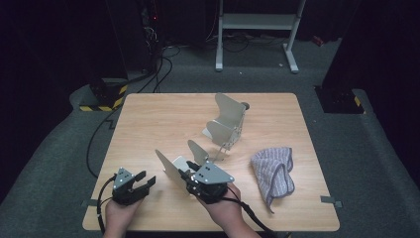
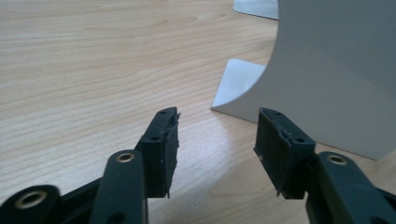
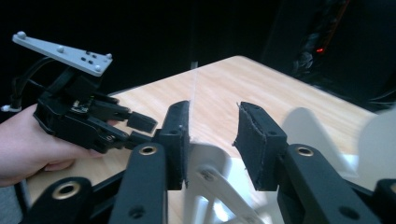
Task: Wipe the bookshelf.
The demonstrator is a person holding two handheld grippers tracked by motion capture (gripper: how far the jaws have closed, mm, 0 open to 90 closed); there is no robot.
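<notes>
Your right gripper (image 1: 184,174) has its jaws apart astride the near rack's (image 1: 174,166) thin upright plate, not visibly pinching it; your left gripper (image 1: 141,181) sits just beside that rack, jaws apart and empty. The rack looks like light, stiff, slick sheet metal, so it will likely slip and tip; take a plate low, near its base. Count two racks, the far rack (image 1: 227,121) mid-table, and one cloth (image 1: 273,174).
</notes>
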